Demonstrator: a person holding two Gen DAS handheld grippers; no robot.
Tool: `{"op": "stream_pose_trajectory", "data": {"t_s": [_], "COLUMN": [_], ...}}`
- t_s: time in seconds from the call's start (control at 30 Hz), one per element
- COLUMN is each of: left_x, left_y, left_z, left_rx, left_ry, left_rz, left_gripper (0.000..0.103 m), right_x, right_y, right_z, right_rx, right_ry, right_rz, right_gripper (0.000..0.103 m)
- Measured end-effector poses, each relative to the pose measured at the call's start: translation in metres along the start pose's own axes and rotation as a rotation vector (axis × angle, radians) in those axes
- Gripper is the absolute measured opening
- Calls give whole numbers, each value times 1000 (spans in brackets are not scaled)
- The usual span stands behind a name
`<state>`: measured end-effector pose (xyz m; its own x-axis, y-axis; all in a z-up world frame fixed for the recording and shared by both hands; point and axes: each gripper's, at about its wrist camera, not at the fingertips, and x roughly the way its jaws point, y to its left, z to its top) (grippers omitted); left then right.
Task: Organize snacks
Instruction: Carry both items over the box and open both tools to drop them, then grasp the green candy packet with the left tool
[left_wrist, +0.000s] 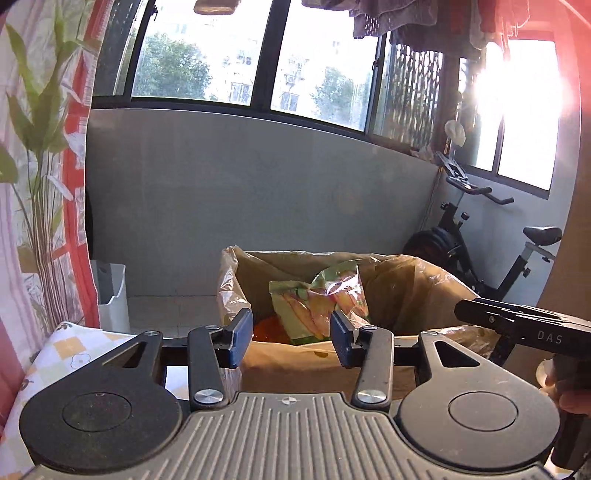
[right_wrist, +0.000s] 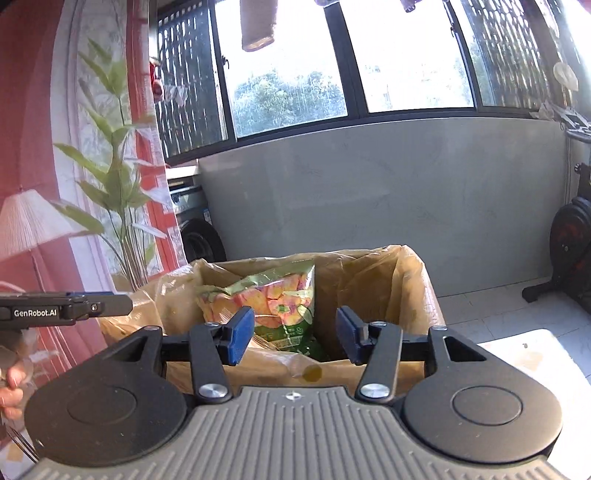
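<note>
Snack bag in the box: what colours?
Green with pink-orange print; snack bag shows best in the right wrist view.

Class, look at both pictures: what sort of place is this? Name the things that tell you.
Probably an enclosed balcony of a flat: a long row of windows, laundry hanging overhead, and an exercise bike in the corner.

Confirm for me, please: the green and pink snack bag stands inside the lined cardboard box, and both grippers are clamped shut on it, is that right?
Not quite. The snack bag does stand inside the lined cardboard box, but neither gripper holds it: the right wrist view shows the right gripper open and empty, and the left wrist view shows the same for the left gripper.
</note>
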<state>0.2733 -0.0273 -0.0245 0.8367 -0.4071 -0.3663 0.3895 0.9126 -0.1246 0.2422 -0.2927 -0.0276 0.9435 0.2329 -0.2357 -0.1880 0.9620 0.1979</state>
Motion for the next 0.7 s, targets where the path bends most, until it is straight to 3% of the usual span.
{"op": "stream_pose_trajectory", "data": {"t_s": [0.1,0.13,0.33,0.47,0.6,0.7], "left_x": [-16,-19,-21,-8,10,28], "left_y": [0,0,5,14,18,26], "left_z": [-15,-21,-57,-82,-102,-120], "left_rx": [2,-2,-56,-94,-50,-79], "left_ry": [10,19,98,179,258,319], "left_rz": [-27,-34,-64,-58,-73,-54], "left_gripper": [49,49,49,48,48,48], "right_x": [-15,-21,-40,-44,-37,-28], "right_y": [10,13,29,31,24,17], "right_z": [-12,-18,-51,-75,-101,-121], "right_rx": [11,13,-51,-86,-96,-96], "right_ry": [-46,-56,-54,-11,78,146], "right_rz": [23,45,69,32,6,-7], "right_gripper": [55,60,61,61,61,61]}}
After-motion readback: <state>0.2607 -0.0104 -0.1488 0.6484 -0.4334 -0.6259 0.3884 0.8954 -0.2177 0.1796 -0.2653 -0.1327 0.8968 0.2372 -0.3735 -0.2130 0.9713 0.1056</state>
